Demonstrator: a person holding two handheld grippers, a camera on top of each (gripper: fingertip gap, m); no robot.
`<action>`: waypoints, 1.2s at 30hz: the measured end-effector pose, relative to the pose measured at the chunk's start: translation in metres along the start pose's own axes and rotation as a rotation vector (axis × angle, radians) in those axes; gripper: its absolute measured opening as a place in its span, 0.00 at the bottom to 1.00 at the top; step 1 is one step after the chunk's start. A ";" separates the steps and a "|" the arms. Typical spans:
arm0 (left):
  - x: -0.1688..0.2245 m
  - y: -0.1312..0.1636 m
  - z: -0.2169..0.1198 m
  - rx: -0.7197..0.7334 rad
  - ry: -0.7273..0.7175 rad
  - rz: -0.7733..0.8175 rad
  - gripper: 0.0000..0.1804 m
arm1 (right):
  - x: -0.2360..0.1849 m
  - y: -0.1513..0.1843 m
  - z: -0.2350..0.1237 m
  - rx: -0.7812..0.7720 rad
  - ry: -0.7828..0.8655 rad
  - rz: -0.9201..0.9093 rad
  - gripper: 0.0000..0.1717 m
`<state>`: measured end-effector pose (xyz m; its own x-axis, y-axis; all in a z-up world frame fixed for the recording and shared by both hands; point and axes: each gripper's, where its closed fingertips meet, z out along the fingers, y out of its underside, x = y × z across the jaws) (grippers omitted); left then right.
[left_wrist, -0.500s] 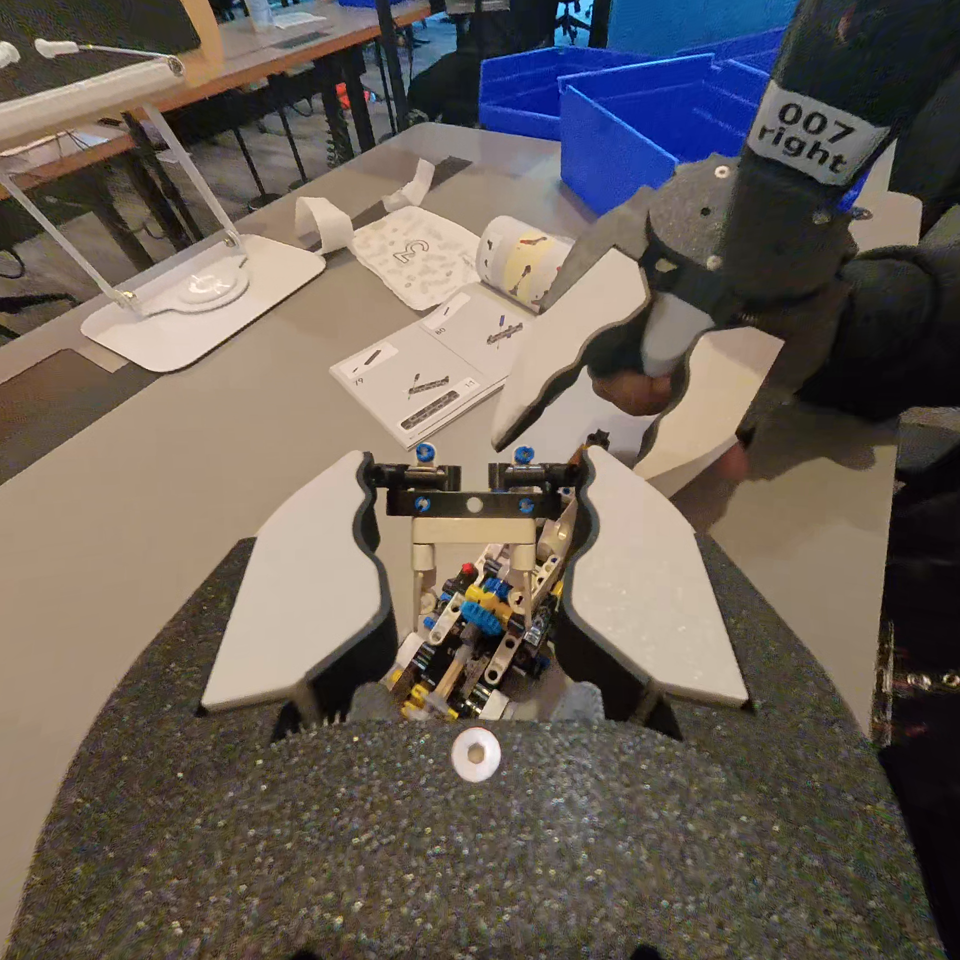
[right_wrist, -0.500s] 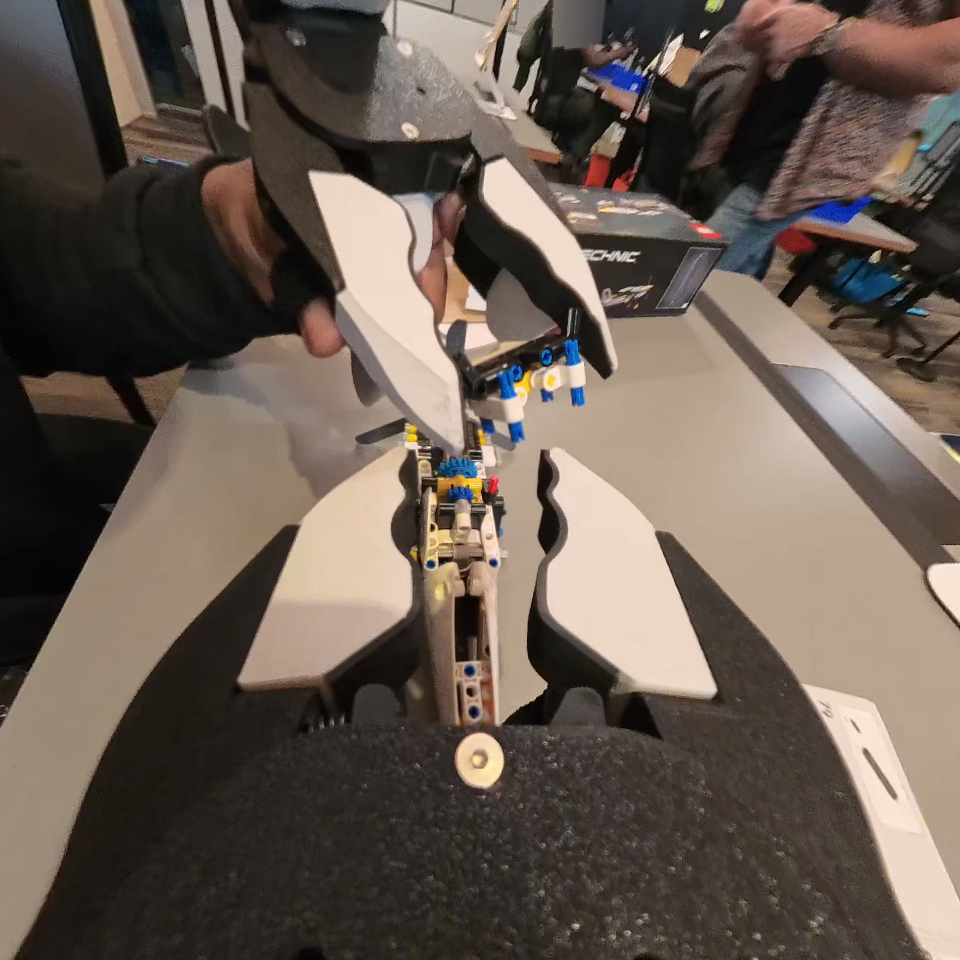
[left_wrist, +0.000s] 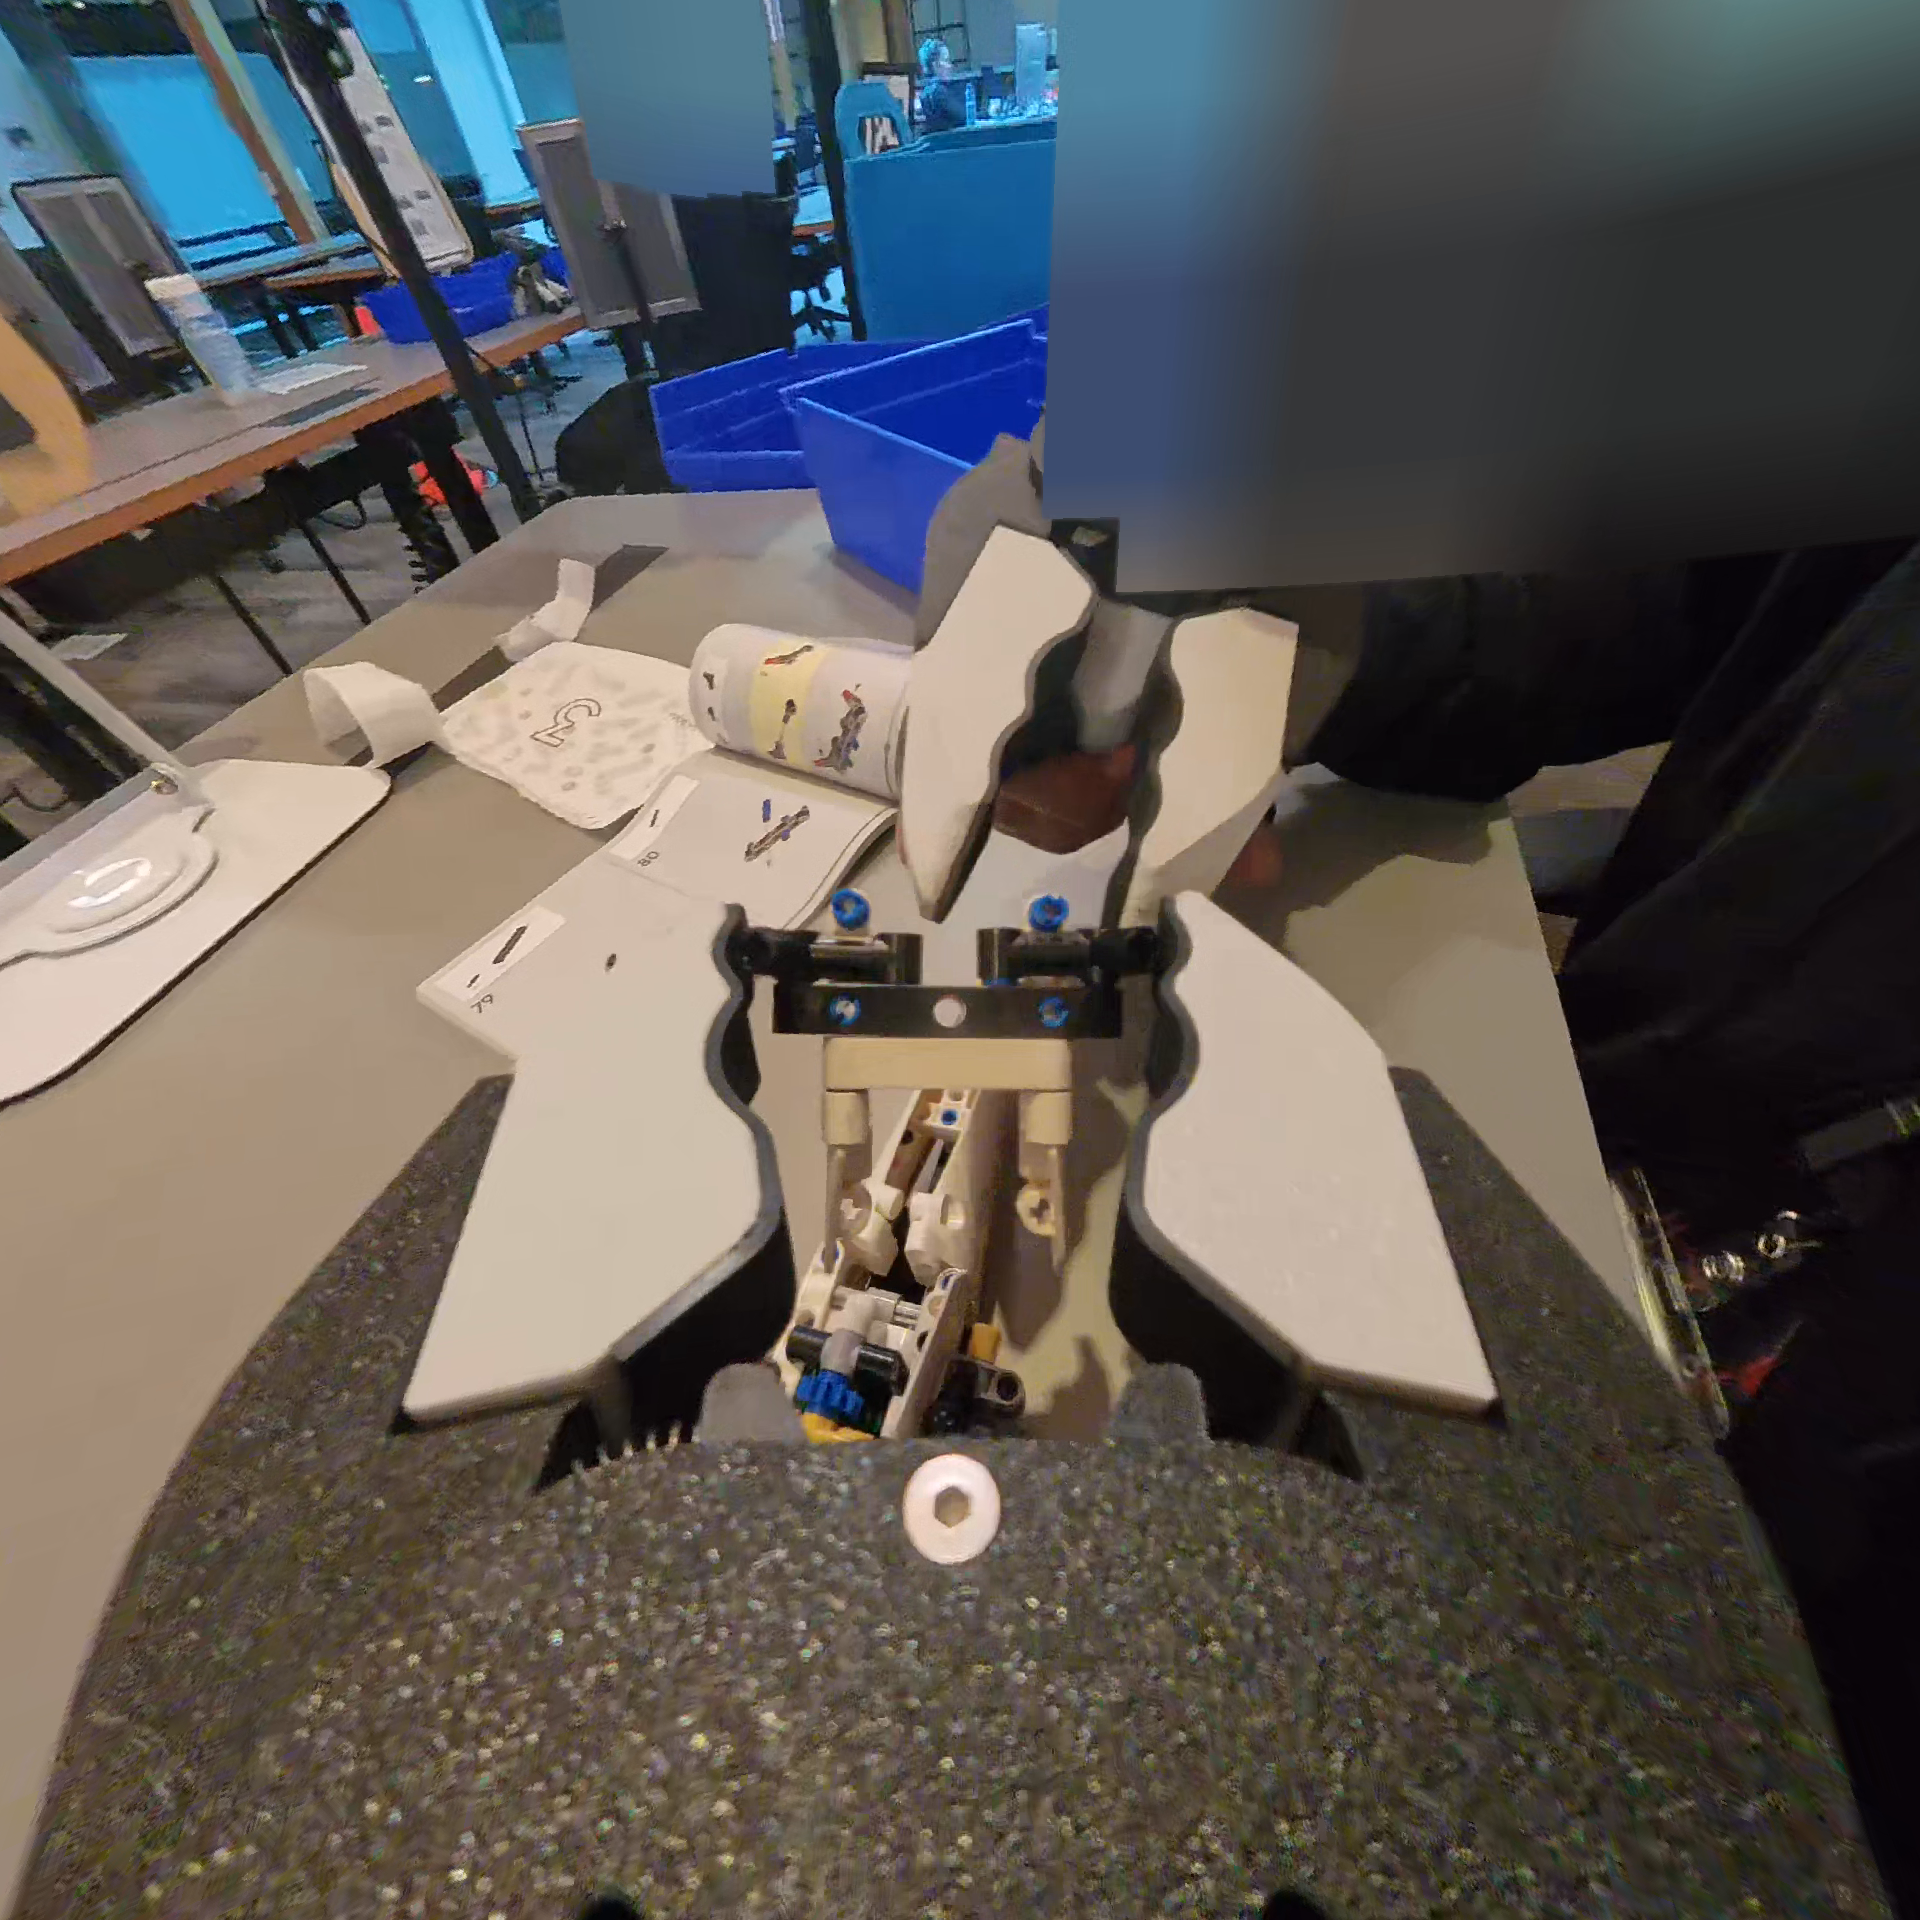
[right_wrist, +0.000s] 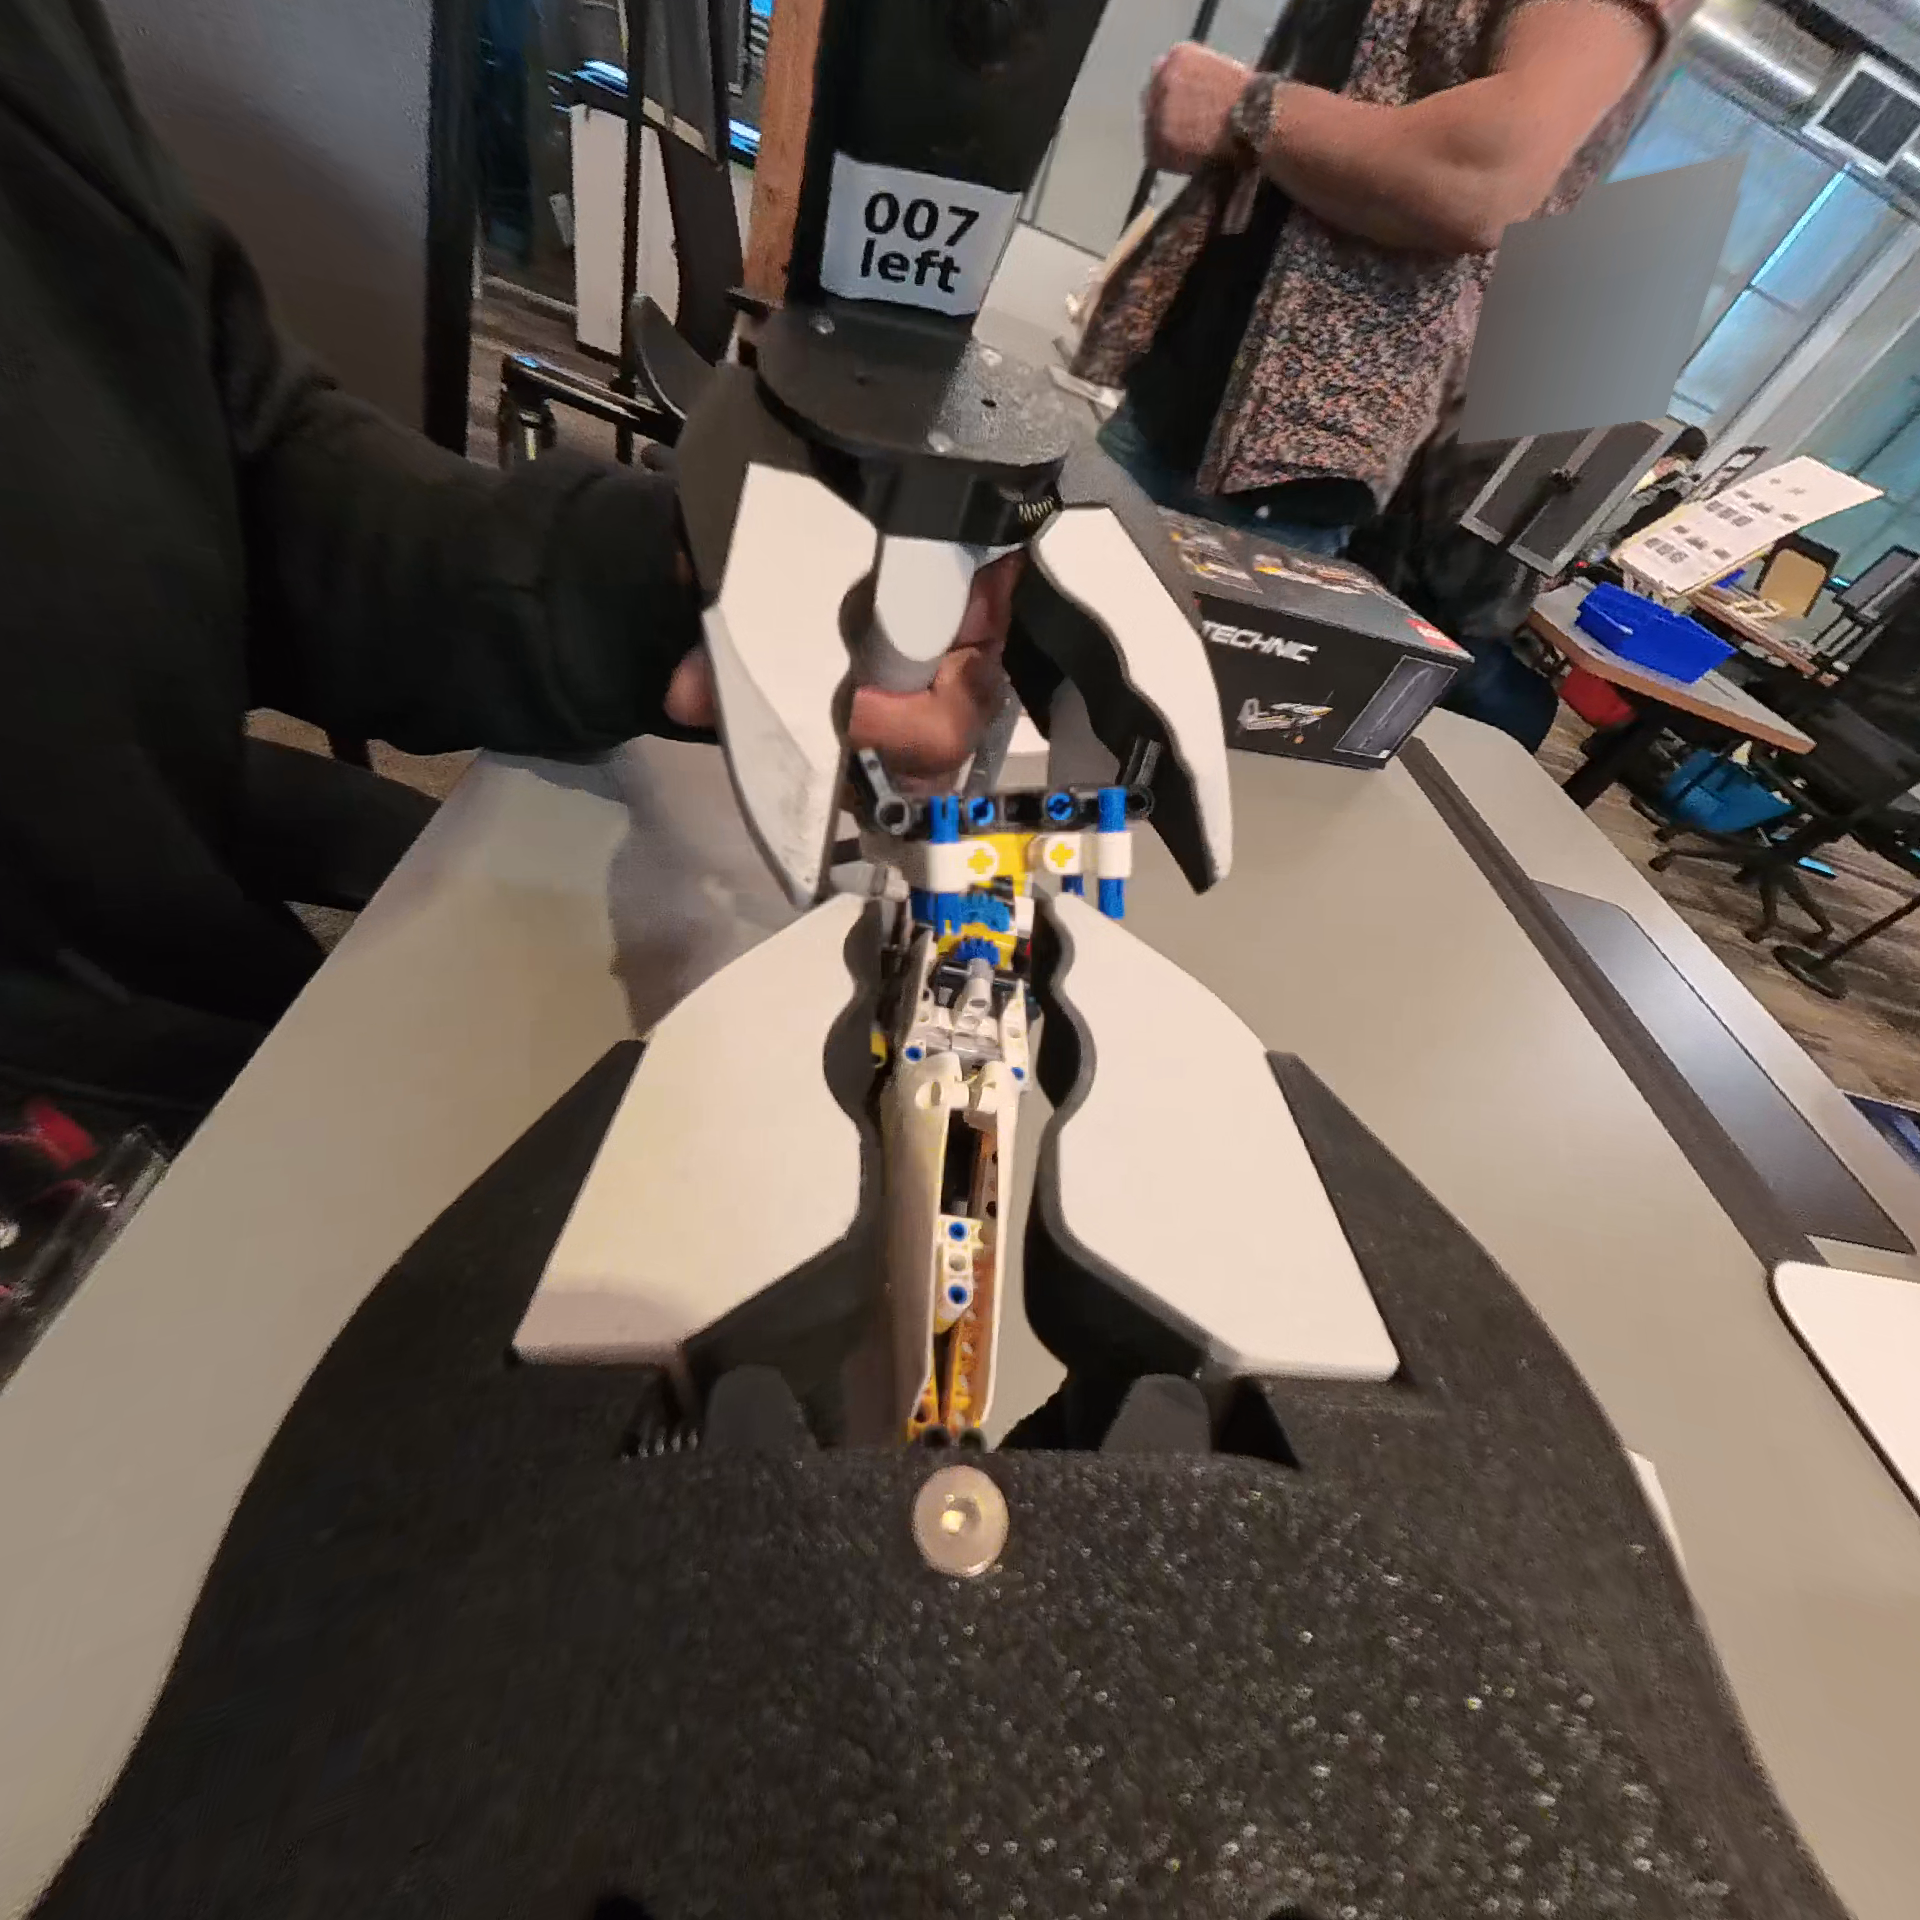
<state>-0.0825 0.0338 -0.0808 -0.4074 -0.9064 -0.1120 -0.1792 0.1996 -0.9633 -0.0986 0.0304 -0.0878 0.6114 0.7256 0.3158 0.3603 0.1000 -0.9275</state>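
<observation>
**Grey table (right_wrist: 1403, 987): one brick model gripped from both ends**

The toy brick model (right_wrist: 961, 1122) is held above the tabletop between the two tools. The right gripper (right_wrist: 956, 935) is nearly closed, its fingers against the narrow white body. The left gripper (left_wrist: 945, 935) stands wide, its fingertips (left_wrist: 1195, 956) bearing on the two ends of the black cross beam (left_wrist: 945, 1013). An open instruction booklet (left_wrist: 582, 935) lies just beyond the model, blue bins (left_wrist: 894, 436) farther back, and a printed box (right_wrist: 1330, 644) at the table's far edge.

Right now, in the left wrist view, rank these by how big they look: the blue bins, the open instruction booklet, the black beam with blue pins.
1. Open instruction booklet, though it lies nearer than the bins, so this is unsure.
2. Blue bins, partly hidden.
3. Black beam with blue pins, smallest, between the left gripper fingers.
</observation>
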 end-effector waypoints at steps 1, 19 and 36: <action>0.002 0.002 0.002 -0.015 0.004 0.020 0.42 | -0.002 0.000 -0.001 -0.001 -0.014 -0.001 0.15; 0.009 0.005 0.019 -0.003 0.049 0.031 0.42 | -0.006 -0.001 -0.018 0.104 -0.050 0.077 0.04; -0.019 0.006 0.021 -0.027 -0.489 0.224 0.35 | 0.032 0.003 -0.046 0.396 0.110 0.624 0.04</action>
<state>-0.0573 0.0449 -0.0893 0.0248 -0.9067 -0.4210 -0.1613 0.4120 -0.8968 -0.0451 0.0226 -0.0706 0.6938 0.6576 -0.2935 -0.3445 -0.0548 -0.9372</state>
